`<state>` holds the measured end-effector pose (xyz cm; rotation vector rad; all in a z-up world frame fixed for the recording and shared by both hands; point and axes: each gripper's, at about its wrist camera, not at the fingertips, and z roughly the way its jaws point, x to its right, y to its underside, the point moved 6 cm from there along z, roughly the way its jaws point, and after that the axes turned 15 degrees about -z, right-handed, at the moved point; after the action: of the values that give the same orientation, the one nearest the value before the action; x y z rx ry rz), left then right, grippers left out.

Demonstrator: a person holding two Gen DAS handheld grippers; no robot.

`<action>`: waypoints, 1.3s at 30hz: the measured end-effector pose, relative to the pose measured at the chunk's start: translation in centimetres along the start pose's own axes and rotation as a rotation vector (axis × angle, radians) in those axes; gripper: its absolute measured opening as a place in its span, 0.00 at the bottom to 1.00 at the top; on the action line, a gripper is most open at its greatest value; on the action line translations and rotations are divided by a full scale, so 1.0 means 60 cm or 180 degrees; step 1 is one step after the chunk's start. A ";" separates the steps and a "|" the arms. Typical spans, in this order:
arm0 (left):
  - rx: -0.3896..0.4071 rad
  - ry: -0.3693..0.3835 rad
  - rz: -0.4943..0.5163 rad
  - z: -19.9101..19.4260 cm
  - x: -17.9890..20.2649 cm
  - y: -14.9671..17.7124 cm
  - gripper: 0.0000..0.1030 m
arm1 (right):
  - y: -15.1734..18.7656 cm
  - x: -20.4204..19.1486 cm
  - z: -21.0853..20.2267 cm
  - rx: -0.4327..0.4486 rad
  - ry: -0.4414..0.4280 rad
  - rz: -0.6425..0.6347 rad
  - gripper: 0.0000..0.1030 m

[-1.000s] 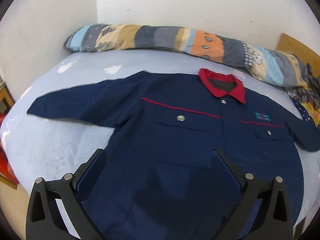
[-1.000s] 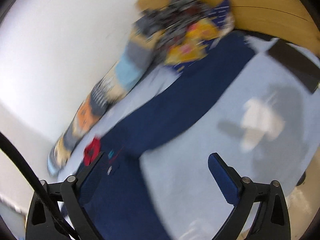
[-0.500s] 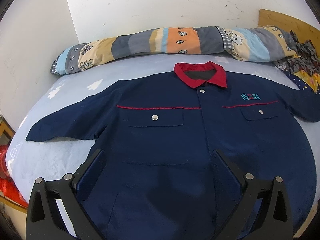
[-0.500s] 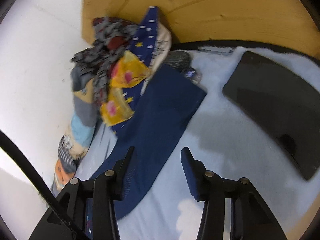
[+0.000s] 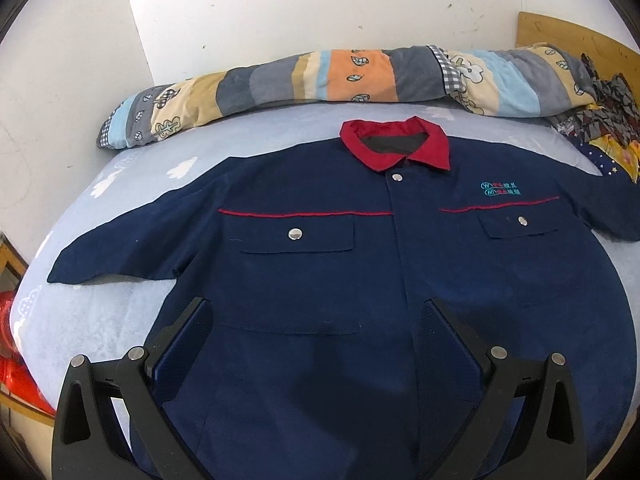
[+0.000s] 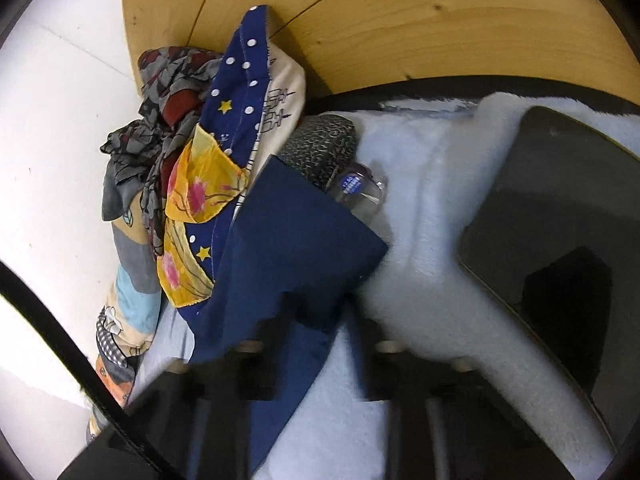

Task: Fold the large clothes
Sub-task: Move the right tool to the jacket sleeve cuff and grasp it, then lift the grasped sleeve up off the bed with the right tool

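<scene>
Right gripper (image 6: 316,320) closing on the sleeve (image 6: 296,240); jacket (image 5: 360,280) flat on the bed (image 5: 100,320).

The jacket lies face up, buttoned, collar (image 5: 394,142) toward the bolster (image 5: 320,76), sleeves spread. The right jaws are closing with the sleeve end between them; blur hides whether they pinch it yet. The left gripper (image 5: 320,344) hangs above the hem, jaws wide apart, empty. The cloth looks thick but limp: it should drape, so cuffs and hem corners seem the best holds.

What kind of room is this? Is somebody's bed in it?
It looks like a bedroom. A navy jacket lies spread flat on a bed with a pale blue fleece sheet. A rolled patchwork quilt lies along the white wall, and a wooden headboard stands at one end.
</scene>
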<state>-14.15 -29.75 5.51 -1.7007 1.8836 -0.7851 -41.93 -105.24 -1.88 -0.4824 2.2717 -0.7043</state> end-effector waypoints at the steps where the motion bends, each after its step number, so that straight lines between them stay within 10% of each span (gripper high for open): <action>1: 0.0005 -0.0005 0.0004 0.000 0.001 0.000 1.00 | -0.001 -0.004 -0.005 0.0048 -0.0007 -0.0027 0.15; 15: 0.0163 -0.0001 -0.0137 -0.034 -0.029 -0.016 1.00 | -0.127 -0.253 -0.218 0.1027 -0.0208 -0.0814 0.05; 20: 0.0166 0.0037 -0.0216 -0.043 -0.049 -0.020 1.00 | -0.121 -0.359 -0.254 0.0874 -0.0485 -0.0968 0.06; 22: 0.0132 0.0058 -0.0237 -0.044 -0.056 -0.018 1.00 | -0.104 -0.367 -0.253 0.0802 -0.0503 -0.0949 0.23; 23: 0.0105 0.0075 -0.0247 -0.044 -0.060 -0.018 1.00 | -0.091 -0.359 -0.246 0.0747 -0.0441 -0.0951 0.51; 25: 0.0083 0.0109 -0.0277 -0.047 -0.068 -0.017 1.00 | -0.064 -0.322 -0.238 0.0644 -0.0390 -0.0862 0.70; 39: -0.0023 0.0137 -0.0045 -0.022 -0.011 0.006 1.00 | 0.045 -0.002 -0.048 0.0020 0.0172 0.0108 0.61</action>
<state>-15.25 -28.94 6.18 -1.7163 1.9070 -0.8275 -44.29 -102.06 -1.75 -0.4254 2.3218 -0.7152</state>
